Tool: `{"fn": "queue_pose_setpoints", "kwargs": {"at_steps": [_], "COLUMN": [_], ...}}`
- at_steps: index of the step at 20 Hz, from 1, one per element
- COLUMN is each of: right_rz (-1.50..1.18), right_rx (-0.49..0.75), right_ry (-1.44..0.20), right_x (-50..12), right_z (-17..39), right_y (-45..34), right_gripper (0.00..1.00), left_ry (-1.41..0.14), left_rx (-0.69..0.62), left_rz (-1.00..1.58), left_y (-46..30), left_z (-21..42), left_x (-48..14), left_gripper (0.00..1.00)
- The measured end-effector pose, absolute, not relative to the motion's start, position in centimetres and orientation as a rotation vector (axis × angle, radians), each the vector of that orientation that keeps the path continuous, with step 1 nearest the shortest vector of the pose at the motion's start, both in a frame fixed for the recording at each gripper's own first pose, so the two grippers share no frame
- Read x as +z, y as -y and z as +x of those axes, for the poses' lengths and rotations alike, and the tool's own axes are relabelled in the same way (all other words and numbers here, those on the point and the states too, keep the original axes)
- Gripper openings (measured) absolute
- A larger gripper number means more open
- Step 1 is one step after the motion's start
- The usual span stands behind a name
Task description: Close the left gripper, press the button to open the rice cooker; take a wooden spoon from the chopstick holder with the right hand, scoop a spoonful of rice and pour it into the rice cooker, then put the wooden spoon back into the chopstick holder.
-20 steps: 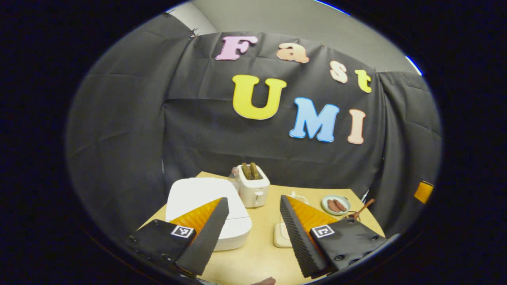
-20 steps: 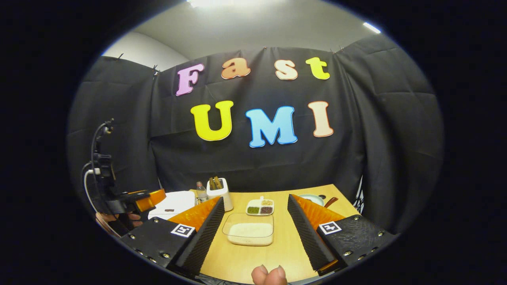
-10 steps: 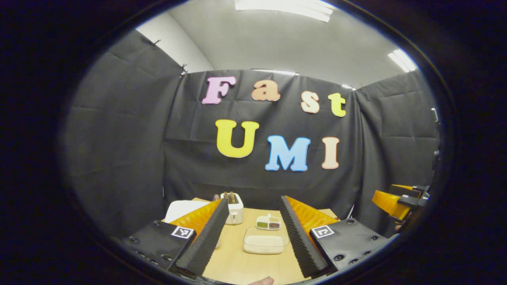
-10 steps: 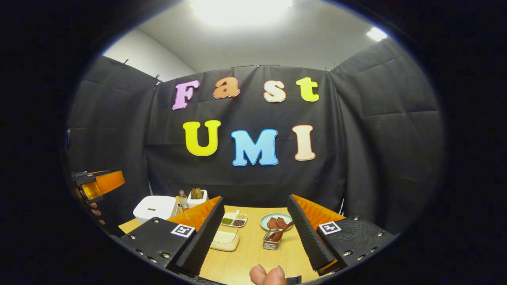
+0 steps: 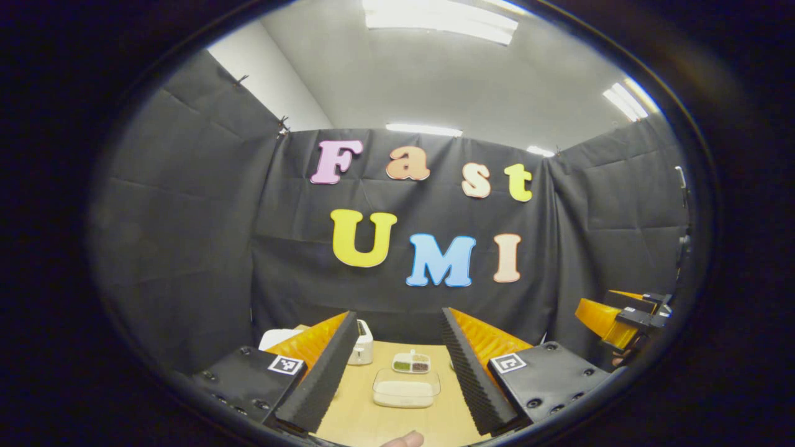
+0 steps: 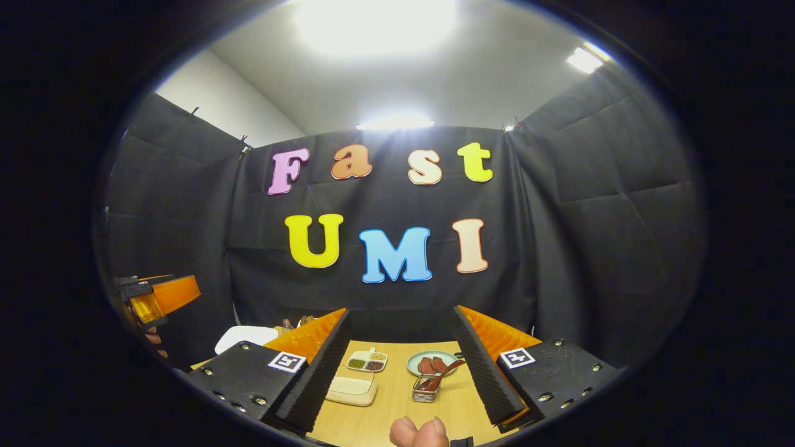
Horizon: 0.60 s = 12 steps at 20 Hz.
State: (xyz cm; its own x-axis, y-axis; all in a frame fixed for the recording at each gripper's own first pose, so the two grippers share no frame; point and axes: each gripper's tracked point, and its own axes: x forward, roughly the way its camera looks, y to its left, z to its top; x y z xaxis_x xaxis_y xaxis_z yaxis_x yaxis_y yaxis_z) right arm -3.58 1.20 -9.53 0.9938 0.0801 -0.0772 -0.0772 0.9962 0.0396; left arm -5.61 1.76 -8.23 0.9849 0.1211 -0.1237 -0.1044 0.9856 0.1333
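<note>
Left gripper view, near to far: a fingertip [image 5: 404, 440] at the bottom edge, then the left gripper [image 5: 397, 366] w/ its two black ribbed fingers [image 5: 323, 372] spread wide, nothing between them, held above the wooden table [image 5: 360, 416]. Between the fingers, farther on, a clear tub of rice [image 5: 406, 392] sits on the table; just behind it a small divided dish [image 5: 411, 362] w/ green and dark fillings. Behind the left finger a white toaster [image 5: 362, 343] pokes out, and a sliver of the white rice cooker [image 5: 273, 337] shows at the far left of the table, lid down as far as can be told. At the right edge the other gripper's orange body hangs in the air, well apart from the table things. Right gripper view, near to far: two fingertips [image 6: 419, 431] at the bottom, then the right gripper [image 6: 400, 366], fingers also wide apart and empty. Past them, a metal mesh chopstick holder [image 6: 424, 390] stands right of centre w/ the wooden spoon [image 6: 446, 371] leaning out of it toward the upper right. Left of the holder is the rice tub, partly behind the left finger. Beyond it a plate [image 6: 431, 358] w/ reddish-brown pieces. Rice cooker top shows far left, near the orange body of the left gripper in the air.
</note>
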Motion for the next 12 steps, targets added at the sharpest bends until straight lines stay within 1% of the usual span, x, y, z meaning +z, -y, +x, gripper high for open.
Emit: {"fn": "queue_pose_setpoints", "kwargs": {"at_steps": [2, 8, 9, 12], "right_rz": [0.059, 0.013, 0.015, 0.030], "right_rx": [0.092, 0.083, 0.083, 0.097], "right_ry": [-0.076, -0.082, -0.081, -0.099], "right_x": [-9.4, -9.3, -9.2, -9.5], "right_z": [-3.5, -3.2, -3.2, -3.2], "right_y": [-2.3, -2.7, -2.8, -3.5], "right_gripper": [0.98, 0.98, 0.98, 0.98], "left_ry": [-0.135, -0.151, -0.151, -0.141], "left_rx": [0.101, 0.082, 0.079, 0.068], "left_rz": [0.145, 0.125, 0.129, 0.142], "left_y": [-2.0, -2.9, -2.9, -2.8], "left_z": [-5.5, -5.0, -4.8, -4.6], "left_x": [-8.3, -9.1, -9.1, -8.7], "left_gripper": [0.93, 0.93, 0.94, 0.93]}}
